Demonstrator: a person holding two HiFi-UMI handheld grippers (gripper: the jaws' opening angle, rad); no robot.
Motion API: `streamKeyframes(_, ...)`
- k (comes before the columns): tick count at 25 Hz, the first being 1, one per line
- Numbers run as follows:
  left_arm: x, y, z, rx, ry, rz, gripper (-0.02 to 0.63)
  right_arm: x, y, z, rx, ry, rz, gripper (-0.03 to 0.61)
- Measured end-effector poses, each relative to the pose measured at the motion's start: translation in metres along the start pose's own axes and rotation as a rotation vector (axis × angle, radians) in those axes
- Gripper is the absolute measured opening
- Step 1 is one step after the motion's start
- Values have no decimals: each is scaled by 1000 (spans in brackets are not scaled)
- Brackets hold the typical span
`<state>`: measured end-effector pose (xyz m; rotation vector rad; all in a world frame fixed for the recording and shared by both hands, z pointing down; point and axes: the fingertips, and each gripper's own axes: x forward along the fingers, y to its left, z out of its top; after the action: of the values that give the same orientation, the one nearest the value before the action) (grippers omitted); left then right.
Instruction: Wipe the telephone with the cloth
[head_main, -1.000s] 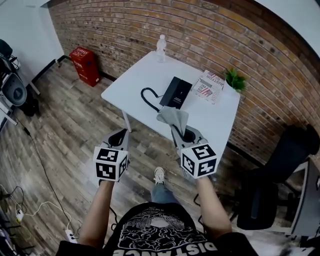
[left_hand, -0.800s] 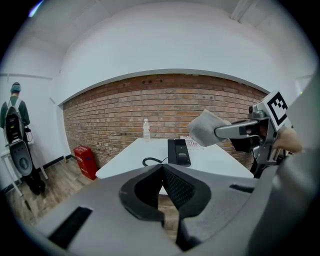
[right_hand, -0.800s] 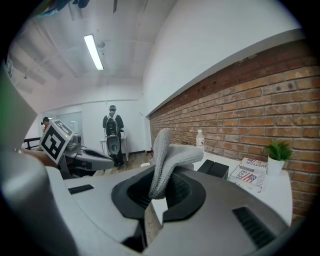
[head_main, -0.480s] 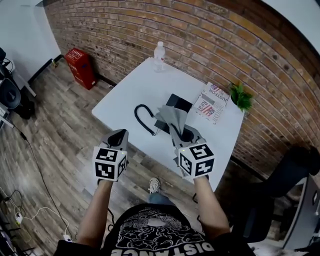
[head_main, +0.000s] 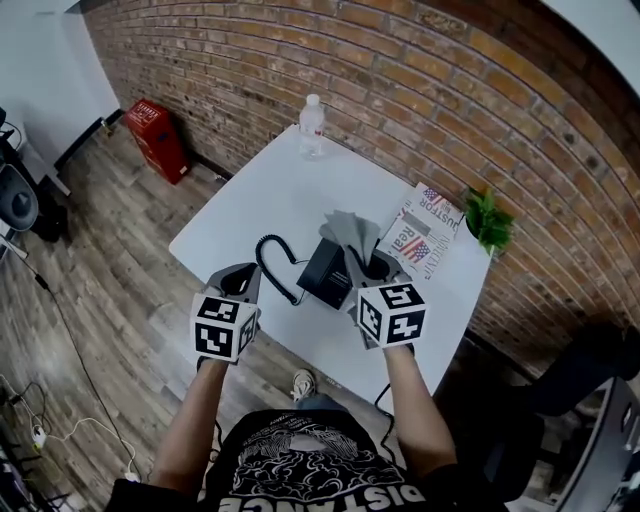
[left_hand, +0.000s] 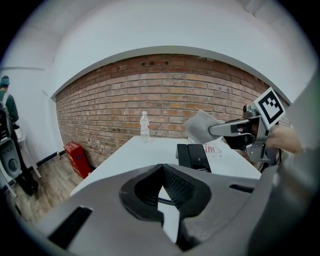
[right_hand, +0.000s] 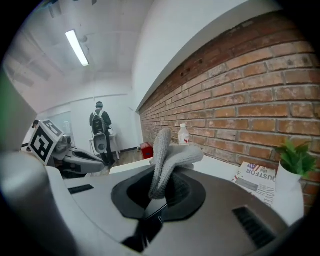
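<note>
A black telephone (head_main: 326, 274) with a coiled cord (head_main: 268, 262) lies on the white table (head_main: 262, 190); the left gripper view shows the telephone (left_hand: 194, 156) ahead. My right gripper (head_main: 356, 262) is shut on a grey cloth (head_main: 352, 230), which hangs just over the telephone's far end. In the right gripper view the cloth (right_hand: 167, 155) sticks up, folded, from between the jaws of the right gripper (right_hand: 159, 196). My left gripper (head_main: 243, 277) hovers at the table's near edge, left of the cord. In its own view the left gripper (left_hand: 162, 167) has its tips together with nothing between them.
A water bottle (head_main: 311, 125) stands at the table's far edge. A magazine (head_main: 418, 238) and a small potted plant (head_main: 487, 222) sit at the right, by the brick wall. A red box (head_main: 155, 135) is on the floor at the left, an office chair (head_main: 585, 365) at the right.
The table has come closer as the person stepped up to it. Both grippers now reach over its near edge, and the right one has carried the cloth over the telephone.
</note>
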<state>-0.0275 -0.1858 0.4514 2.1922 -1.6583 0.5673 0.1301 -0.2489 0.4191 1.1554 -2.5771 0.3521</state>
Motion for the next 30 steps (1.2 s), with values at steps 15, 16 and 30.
streamKeyframes(15,46,19,3,7,33,-53,6,73,-53,-22,123,40,-91,11)
streamKeyframes(16,48,22,1,8,37,-62,6,77,-54,-25,132,50,-99,11)
streamKeyframes(30,61,57,-7,48,61,-203,6,102,-39,-68,255,160,-205,11)
